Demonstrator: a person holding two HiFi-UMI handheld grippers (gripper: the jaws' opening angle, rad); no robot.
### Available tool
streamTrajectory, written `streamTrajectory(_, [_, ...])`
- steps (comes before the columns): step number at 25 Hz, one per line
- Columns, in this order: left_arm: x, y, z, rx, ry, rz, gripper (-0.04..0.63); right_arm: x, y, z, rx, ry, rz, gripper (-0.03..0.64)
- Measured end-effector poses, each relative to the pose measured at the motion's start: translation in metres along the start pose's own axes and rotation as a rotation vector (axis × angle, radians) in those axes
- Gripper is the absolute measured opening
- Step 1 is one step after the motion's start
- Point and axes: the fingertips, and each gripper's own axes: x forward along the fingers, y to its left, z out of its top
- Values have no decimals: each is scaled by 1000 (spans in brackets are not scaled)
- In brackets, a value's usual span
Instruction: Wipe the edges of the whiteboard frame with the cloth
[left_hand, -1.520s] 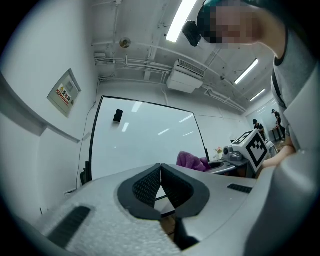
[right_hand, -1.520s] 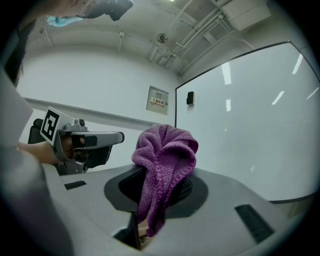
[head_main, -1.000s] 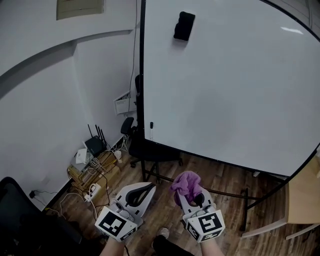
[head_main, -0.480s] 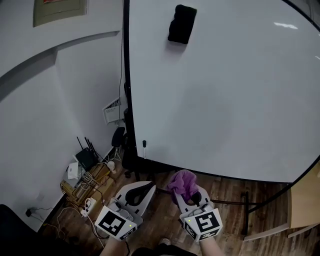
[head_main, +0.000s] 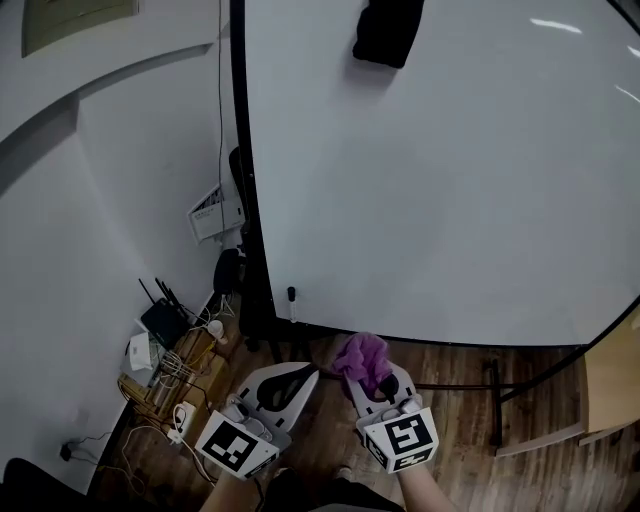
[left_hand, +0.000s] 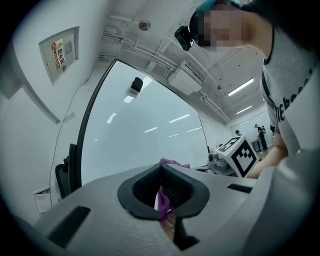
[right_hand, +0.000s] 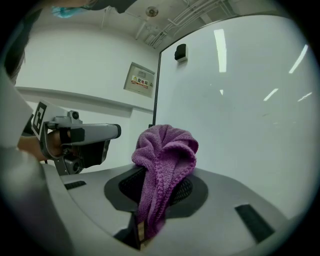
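The whiteboard fills the upper head view, its black frame (head_main: 243, 200) running down the left edge and along the bottom. My right gripper (head_main: 376, 378) is shut on a bunched purple cloth (head_main: 360, 357), held low in front of the board's lower edge, apart from it. In the right gripper view the cloth (right_hand: 165, 155) stands up out of the right gripper (right_hand: 161, 189), with the frame (right_hand: 156, 85) behind. My left gripper (head_main: 298, 378) is beside it on the left, shut and holding nothing. In the left gripper view the left gripper (left_hand: 161, 187) points toward the frame (left_hand: 87, 130).
A black eraser (head_main: 388, 30) sticks to the top of the board and a marker (head_main: 291, 299) sits near its lower left corner. A router, power strip and tangled cables (head_main: 165, 350) lie on the wooden floor at left. The board's stand leg (head_main: 495, 400) and a wooden table (head_main: 612, 390) are at right.
The head view has come closer to the board and the frame's left edge has slid left in view. Both grippers keep the same pose, the cloth still in the right one.
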Motion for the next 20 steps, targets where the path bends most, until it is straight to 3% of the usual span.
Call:
streamTrajectory(10, [-15, 46, -28, -45, 76, -85, 17, 68, 20, -42, 80, 66, -64, 86])
streamTrajectory(20, [-39, 97, -68, -104, 84, -27, 17, 124, 46, -94, 87, 160, -77, 86])
